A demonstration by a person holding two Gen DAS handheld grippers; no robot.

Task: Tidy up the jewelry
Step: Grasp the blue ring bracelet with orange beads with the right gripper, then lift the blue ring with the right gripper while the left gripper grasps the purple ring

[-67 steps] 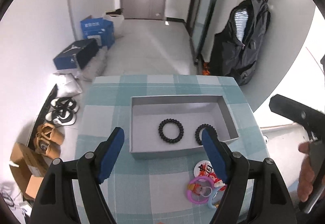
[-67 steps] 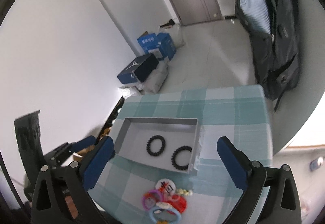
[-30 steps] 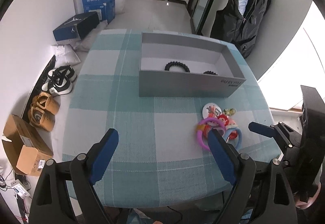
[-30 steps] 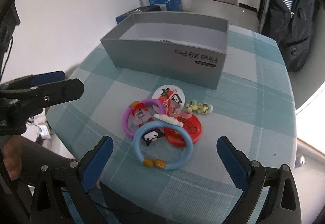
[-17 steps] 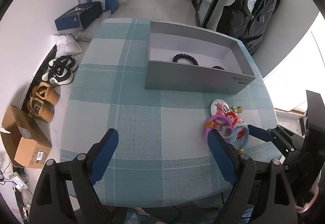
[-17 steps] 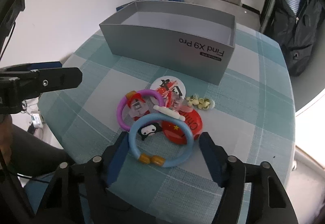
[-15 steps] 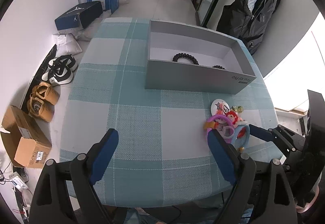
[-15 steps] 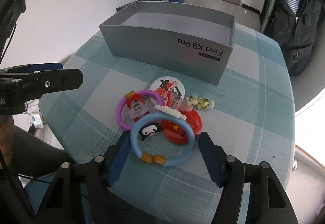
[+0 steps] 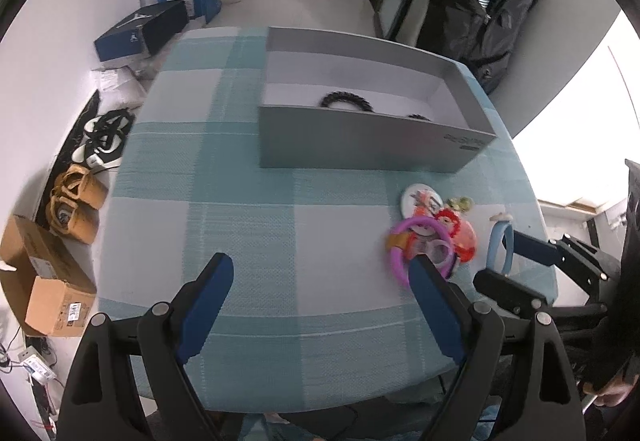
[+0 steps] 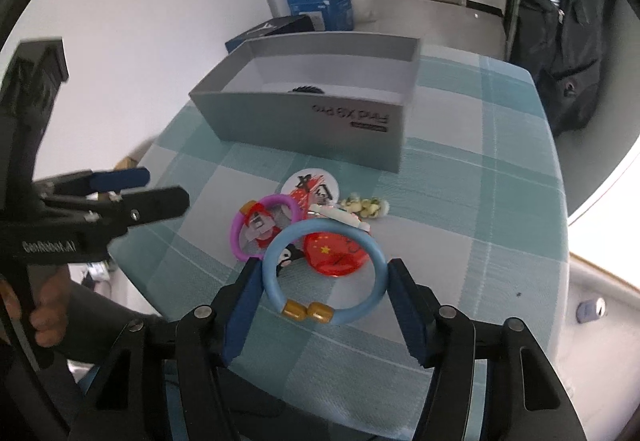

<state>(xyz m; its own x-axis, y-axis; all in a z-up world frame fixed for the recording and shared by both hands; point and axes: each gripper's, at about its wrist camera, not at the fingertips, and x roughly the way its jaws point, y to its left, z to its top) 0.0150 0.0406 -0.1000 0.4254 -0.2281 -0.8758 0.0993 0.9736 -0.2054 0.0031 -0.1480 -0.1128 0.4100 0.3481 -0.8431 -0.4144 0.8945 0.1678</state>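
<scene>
Your right gripper (image 10: pixel 324 277) had clamped across the blue bangle (image 10: pixel 325 269), lifting it off the counter (image 10: pixel 480 201) beside the trinket pile, presumably bound for the grey box (image 10: pixel 316 113); your left gripper (image 9: pixel 320 277) gaped, holding nothing.

Evenly daylit, brightest at the overexposed right edge — glare there; strong fisheye bending with black corner vignette; soft shadows, slight blur on box lettering.
</scene>
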